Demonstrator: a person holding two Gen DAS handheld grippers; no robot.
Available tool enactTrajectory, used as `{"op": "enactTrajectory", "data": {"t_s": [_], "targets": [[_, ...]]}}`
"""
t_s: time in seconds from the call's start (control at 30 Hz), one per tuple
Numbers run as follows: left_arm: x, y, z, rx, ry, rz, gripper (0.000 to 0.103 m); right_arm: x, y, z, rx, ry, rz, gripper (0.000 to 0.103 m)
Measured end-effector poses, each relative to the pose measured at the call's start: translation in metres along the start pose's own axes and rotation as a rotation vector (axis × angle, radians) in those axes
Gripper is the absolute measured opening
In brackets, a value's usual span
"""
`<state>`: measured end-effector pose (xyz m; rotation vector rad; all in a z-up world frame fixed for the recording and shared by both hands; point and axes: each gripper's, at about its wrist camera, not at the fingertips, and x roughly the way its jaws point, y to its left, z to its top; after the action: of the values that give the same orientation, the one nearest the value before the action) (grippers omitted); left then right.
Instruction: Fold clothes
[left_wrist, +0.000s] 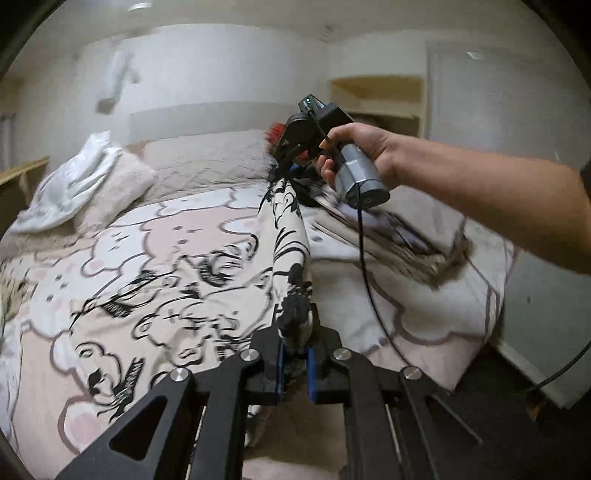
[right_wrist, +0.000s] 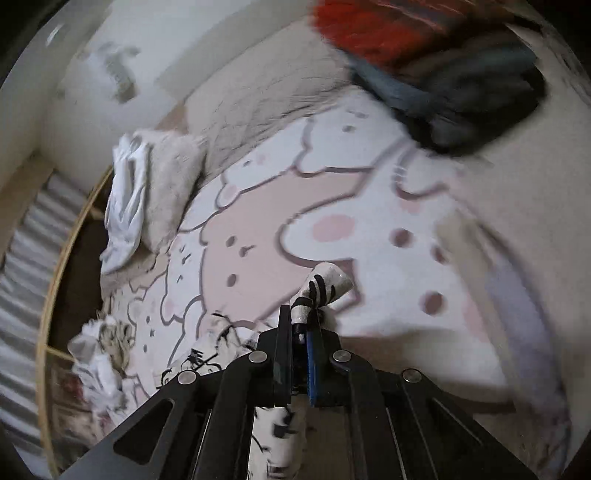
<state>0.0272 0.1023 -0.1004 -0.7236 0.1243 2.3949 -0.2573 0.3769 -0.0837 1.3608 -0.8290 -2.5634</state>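
Bedroom, bed (left_wrist: 424, 314) with pink-white cartoon blanket (left_wrist: 184, 229); cream garment with black print (left_wrist: 177, 295) lies over it, one edge lifted taut between both tongs. Left tongs (left_wrist: 295, 354) narrow, pinching the garment's near edge; right tongs (right_wrist: 299, 354) narrow, pinching its other end. Folded stack (left_wrist: 399, 236) right of garment, pillow (left_wrist: 114, 184) and white cloth (left_wrist: 74, 184) at the head.

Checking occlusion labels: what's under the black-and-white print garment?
The print garment, pinched by left gripper and right gripper, drapes over the cartoon bedspread. Anything beneath its spread is hidden.
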Motion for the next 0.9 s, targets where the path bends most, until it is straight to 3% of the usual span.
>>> {"op": "enactTrajectory", "data": {"t_s": [0.2,0.4,0.5,0.6,0.7,0.73,0.8,0.83,0.9], "targets": [[-0.018,0.055,-0.004,-0.209,0.002,0.018,0.010,0.024,0.151,0.000,-0.323,0.014,0.109,0.007],[-0.031,0.108,-0.032,-0.472,0.075,0.005,0.010,0.096,0.285,-0.050,-0.610,0.152,0.134,0.007],[-0.031,0.123,-0.052,-0.555,0.127,0.001,0.010,0.163,0.321,-0.099,-0.713,0.268,0.077,0.007],[-0.022,0.137,-0.077,-0.646,0.216,-0.020,0.011,0.222,0.329,-0.146,-0.780,0.374,0.001,0.007],[-0.014,0.154,-0.101,-0.770,0.298,-0.032,0.028,0.260,0.325,-0.183,-0.809,0.423,-0.074,0.008],[-0.014,0.158,-0.108,-0.807,0.309,-0.029,0.029,0.269,0.322,-0.193,-0.815,0.424,-0.101,0.014],[-0.016,0.163,-0.116,-0.852,0.315,-0.031,0.030,0.263,0.321,-0.202,-0.836,0.394,-0.098,0.070],[-0.018,0.164,-0.118,-0.868,0.313,-0.035,0.030,0.250,0.320,-0.199,-0.857,0.366,-0.090,0.077],[-0.021,0.165,-0.121,-0.885,0.311,-0.042,0.032,0.215,0.317,-0.192,-0.906,0.298,-0.073,0.078]]}}
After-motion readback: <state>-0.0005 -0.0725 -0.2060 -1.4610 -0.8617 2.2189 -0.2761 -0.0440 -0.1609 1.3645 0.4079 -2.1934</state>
